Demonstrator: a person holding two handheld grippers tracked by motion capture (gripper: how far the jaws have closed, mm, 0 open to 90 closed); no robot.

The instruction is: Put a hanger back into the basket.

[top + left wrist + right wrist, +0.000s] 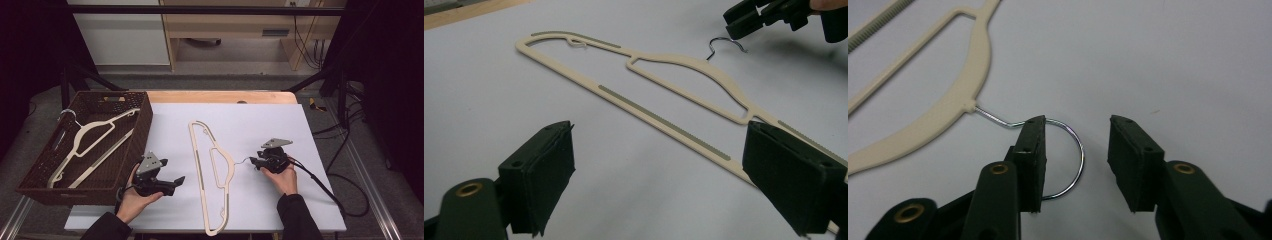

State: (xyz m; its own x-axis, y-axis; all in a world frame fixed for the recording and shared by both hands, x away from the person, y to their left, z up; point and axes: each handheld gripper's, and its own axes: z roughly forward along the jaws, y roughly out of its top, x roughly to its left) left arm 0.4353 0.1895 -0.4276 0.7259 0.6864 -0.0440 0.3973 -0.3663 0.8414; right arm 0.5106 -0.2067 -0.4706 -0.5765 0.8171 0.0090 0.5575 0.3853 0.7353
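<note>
A cream plastic hanger (198, 162) lies flat on the white table top (260, 120), its thin metal hook (243, 160) pointing right. My right gripper (254, 162) is down at that hook. In the right gripper view the hook (1078, 145) curves between the parted jaws of the right gripper (1075, 125); the left pad (1032, 150) is at the wire and the right pad stands off it. My left gripper (177, 182) rests open near the table's front left, aimed at the hanger (684, 62), with nothing between its jaws.
A dark woven basket (142, 125) stands at the table's left and holds another cream hanger (87, 135). A wooden strip runs along the far edge. Cables trail off the right side of the table.
</note>
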